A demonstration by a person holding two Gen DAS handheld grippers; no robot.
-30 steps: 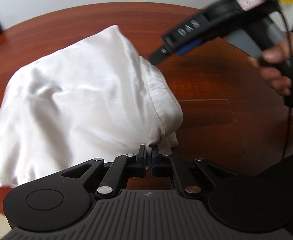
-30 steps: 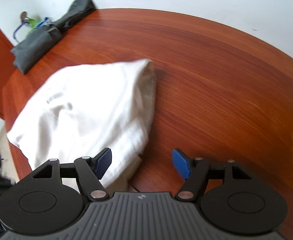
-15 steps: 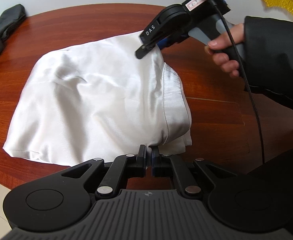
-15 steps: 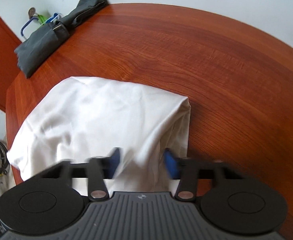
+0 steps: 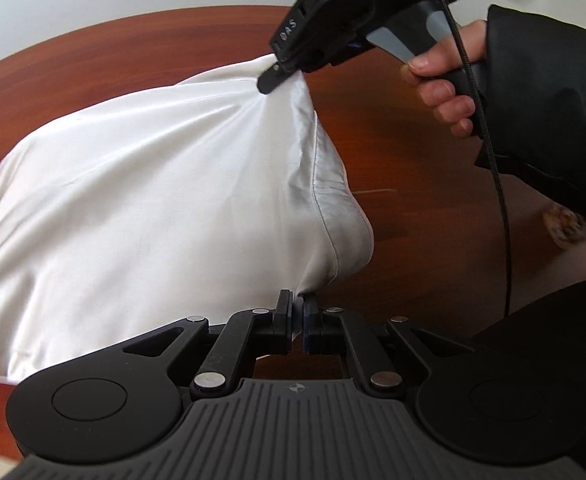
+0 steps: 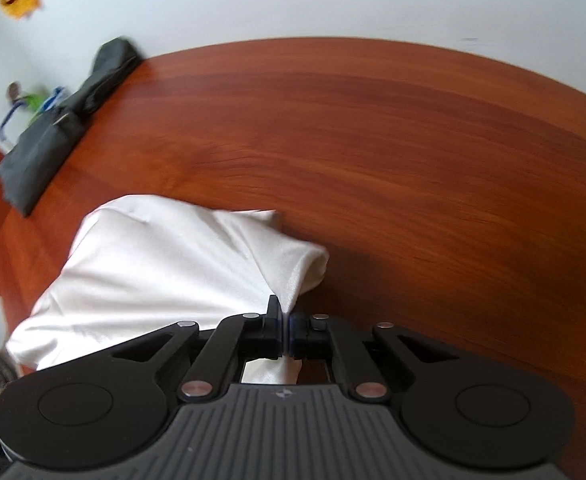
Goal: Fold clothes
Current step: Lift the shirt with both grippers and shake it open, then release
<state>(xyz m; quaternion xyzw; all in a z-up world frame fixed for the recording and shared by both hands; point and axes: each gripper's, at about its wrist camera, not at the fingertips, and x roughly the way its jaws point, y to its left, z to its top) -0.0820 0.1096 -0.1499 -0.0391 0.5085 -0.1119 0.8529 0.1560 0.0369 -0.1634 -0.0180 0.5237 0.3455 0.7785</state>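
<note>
Garment: a white satin-like cloth (image 5: 153, 200), lying on the table (image 5: 413, 152) and lifted along its right edge.
Left gripper (image 5: 297, 316): fingers clenched on the near hem corner, at 6 o'clock of the cloth.
Right gripper (image 5: 281, 74): fingers just closed, pinching the far corner at 1 o'clock; fabric fans taut from it.
Handling: likely light, limp and slippery; it sags between the two grips.
Hold: corners and the stitched hem (image 5: 317, 176) probably grip best.
Elsewhere: dark bag (image 6: 53, 128) at the table's 10 o'clock.
</note>
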